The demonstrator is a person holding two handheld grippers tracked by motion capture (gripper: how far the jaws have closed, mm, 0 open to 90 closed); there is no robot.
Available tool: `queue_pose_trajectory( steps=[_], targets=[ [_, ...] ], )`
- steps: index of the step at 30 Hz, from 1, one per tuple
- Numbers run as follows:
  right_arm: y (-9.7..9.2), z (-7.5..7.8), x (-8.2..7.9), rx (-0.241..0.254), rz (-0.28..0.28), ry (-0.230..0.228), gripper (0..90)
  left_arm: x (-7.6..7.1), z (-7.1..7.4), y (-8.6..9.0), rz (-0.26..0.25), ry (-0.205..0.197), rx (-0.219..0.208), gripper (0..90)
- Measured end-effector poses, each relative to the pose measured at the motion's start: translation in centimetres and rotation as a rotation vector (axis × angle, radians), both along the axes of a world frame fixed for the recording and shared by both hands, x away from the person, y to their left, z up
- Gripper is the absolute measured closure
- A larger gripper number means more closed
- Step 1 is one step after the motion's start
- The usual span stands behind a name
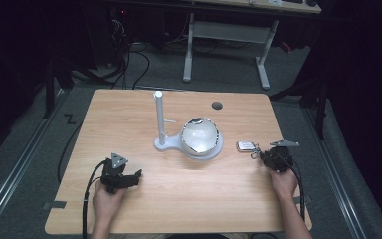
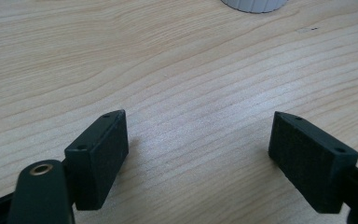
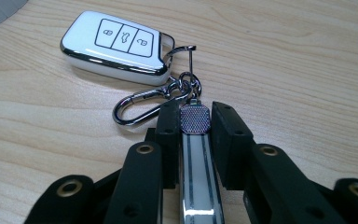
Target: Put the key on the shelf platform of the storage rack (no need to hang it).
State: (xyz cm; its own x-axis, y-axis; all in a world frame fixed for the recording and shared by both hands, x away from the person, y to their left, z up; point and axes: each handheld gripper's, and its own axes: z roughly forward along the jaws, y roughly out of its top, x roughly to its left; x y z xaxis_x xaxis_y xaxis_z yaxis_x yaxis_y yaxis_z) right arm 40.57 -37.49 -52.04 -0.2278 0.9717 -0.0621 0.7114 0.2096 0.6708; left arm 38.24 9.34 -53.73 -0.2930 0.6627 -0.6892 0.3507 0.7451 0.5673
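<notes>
Gripping the key-ring strap point(image 3: 195, 140) between my right gripper point(image 3: 195, 122) jaws, key fob point(image 3: 116, 46) just ahead, unlifted; left gripper point(image 2: 198, 149) jaws spread over bare table point(image 2: 168, 70).

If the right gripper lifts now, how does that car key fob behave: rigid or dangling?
Likely dangling: the right gripper is shut on the strap tag, not the car key fob, and rings and a carabiner clip link them. The fob would probably swing and twist. Its glossy shell with chrome trim looks slippery, so it may slide on the table first.
</notes>
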Motion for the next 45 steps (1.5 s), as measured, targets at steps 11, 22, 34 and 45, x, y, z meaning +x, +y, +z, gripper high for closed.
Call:
queue_pose_trajectory(
  steps=[11, 22, 34, 45],
  targets=[
    [-0.3, -0.2, -0.3, 0.041, -0.009, -0.011, 74.7, 0.0, 0.0, 0.0, 0.001, -0.002, 0.003, 20.0],
    [-0.9, 1.9, -1.3, 0.112, 0.015, -0.065, 74.8, 0.0, 0.0, 0.0, 0.002, -0.001, 0.001, 20.0],
    [-1.4, 4.1, -3.3, 0.177, 0.046, -0.127, 74.8, 0.0, 0.0, 0.0, 0.004, 0.002, -0.001, 20.0],
    [-1.0, 6.3, -4.6, 0.204, 0.095, -0.185, 74.8, 0.0, 0.0, 0.0, 0.005, 0.002, -0.003, 20.0]
  ],
)
